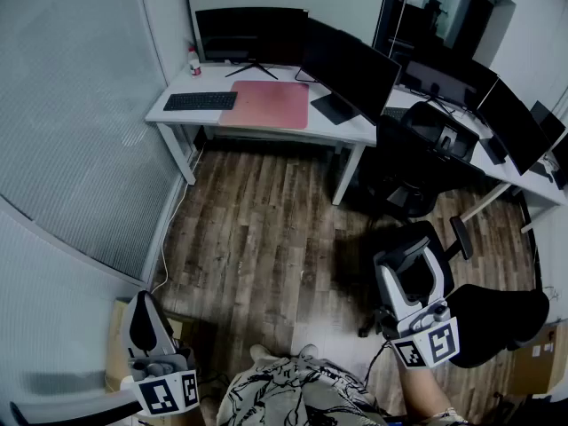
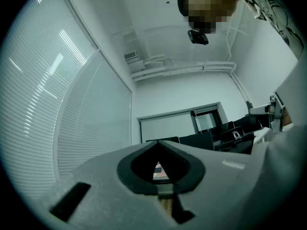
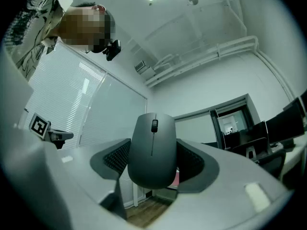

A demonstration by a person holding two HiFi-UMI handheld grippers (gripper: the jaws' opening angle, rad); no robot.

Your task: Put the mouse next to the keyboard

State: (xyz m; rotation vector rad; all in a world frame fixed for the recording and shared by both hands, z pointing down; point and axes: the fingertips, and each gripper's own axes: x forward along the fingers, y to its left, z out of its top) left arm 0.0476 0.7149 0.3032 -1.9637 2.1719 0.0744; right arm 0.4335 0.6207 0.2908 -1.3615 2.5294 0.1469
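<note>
Mouse [image 3: 152, 150] is held in the right gripper [image 3: 153, 164], clamped by its two sides between jaws that stand wide apart. Its front end with the scroll wheel points up and away from the camera in the right gripper view. In the head view this gripper sits low at the right, close to the person's body.

Left gripper [image 2: 157, 143] is low at the left. Its jaws are closed tip to tip with nothing between them.

Materials and shapes:
- The mouse is dark grey with a smooth matte shell, a rounded oval with a thin seam down its middle.
- The jaws are pale plastic, and their dark pads [image 3: 111, 158] are ribbed where they meet the mouse.
- Keyboard [image 1: 201, 101] is black, flat and rectangular. It lies at the left end of a white desk [image 1: 174, 114], just beside a pink mat [image 1: 266, 103].

Surroundings:
- The mouse is well apart from the keyboard, with an open stretch of wood-plank floor [image 1: 257, 238] between them.
- Two dark monitors [image 1: 251, 35] stand behind the mat and to its right.
- A black chair [image 1: 415, 153] stands at the desk's right end, to the right of the line between the gripper and the keyboard.
- Slatted blinds [image 1: 71, 105] cover the wall at the left.
</note>
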